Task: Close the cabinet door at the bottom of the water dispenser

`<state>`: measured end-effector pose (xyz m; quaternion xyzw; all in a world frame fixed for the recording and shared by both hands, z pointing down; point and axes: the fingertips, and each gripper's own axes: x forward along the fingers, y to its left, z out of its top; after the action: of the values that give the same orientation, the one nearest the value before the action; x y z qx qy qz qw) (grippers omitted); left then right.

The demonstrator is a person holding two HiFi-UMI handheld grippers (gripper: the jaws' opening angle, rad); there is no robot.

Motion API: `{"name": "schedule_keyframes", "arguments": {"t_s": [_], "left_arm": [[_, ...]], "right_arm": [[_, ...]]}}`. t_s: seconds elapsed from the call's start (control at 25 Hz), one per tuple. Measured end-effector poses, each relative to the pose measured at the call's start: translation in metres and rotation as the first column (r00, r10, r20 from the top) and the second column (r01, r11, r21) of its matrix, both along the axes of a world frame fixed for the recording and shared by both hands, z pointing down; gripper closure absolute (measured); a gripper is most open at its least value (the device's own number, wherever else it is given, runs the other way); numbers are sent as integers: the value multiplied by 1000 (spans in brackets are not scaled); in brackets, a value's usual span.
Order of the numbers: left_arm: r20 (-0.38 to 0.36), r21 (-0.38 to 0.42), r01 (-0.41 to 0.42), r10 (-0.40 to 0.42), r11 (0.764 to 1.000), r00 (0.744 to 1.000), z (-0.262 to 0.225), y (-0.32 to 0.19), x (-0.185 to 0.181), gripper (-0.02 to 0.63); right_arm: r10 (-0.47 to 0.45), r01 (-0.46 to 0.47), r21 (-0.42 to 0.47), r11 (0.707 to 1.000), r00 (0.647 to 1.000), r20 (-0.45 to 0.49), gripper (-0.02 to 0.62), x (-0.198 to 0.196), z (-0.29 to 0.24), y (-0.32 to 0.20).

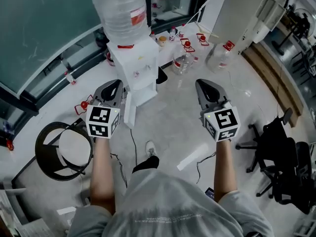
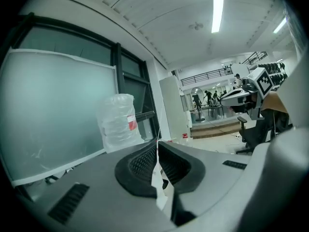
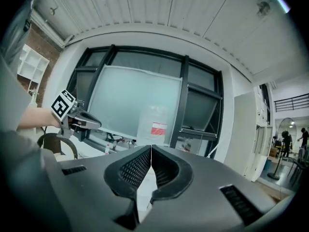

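A white water dispenser (image 1: 139, 65) stands on the floor with a large clear bottle (image 1: 121, 9) on top. Its bottom cabinet door (image 1: 130, 112) hangs open, swung out toward me. My left gripper (image 1: 116, 84) is shut and empty, just left of the open door and apart from it. My right gripper (image 1: 201, 84) is also shut and empty, out over bare floor to the dispenser's right. In the left gripper view the jaws (image 2: 157, 146) meet below the bottle (image 2: 118, 122). In the right gripper view the closed jaws (image 3: 151, 151) point toward the bottle (image 3: 154, 124).
A black round bin (image 1: 61, 152) sits at the left by the glass wall. Several water bottles (image 1: 219, 56) lie behind the dispenser. Black office chairs (image 1: 284, 167) stand at the right. A white strip (image 1: 195, 157) and a cable lie on the floor near my foot (image 1: 151, 148).
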<state>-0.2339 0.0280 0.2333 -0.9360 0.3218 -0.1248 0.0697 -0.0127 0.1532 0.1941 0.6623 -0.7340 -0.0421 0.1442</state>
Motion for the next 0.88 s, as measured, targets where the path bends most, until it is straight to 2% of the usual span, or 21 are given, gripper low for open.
{"name": "schedule_keyframes", "arguments": {"t_s": [0.12, 0.2, 0.24, 0.4, 0.56, 0.72, 0.88], "left_arm": [[-4, -47, 1, -1, 999, 1000, 19, -53, 8, 573], [11, -90, 15, -14, 996, 1000, 41, -87, 7, 467], [25, -114, 22, -19, 993, 1000, 55, -101, 6, 439], [115, -217, 45, -20, 975, 993, 129, -142, -7, 416], [170, -349, 84, -25, 933, 985, 220, -167, -31, 376], [285, -425, 114, 13, 898, 959, 321, -167, -54, 360], [306, -525, 157, 13, 836, 952, 415, -161, -63, 347]], "right_arm": [[-14, 15, -33, 999, 1000, 23, 552, 11, 12, -55], [-28, 31, -76, 997, 999, 42, 448, 14, 29, -92], [-34, 39, -99, 994, 998, 51, 424, 14, 40, -110], [-51, 66, -181, 981, 995, 86, 378, 6, 94, -166], [-74, 106, -299, 948, 991, 116, 321, -10, 170, -206], [-116, 164, -397, 903, 983, 141, 304, -35, 253, -224], [-156, 219, -483, 848, 973, 168, 304, -53, 345, -230]]}}
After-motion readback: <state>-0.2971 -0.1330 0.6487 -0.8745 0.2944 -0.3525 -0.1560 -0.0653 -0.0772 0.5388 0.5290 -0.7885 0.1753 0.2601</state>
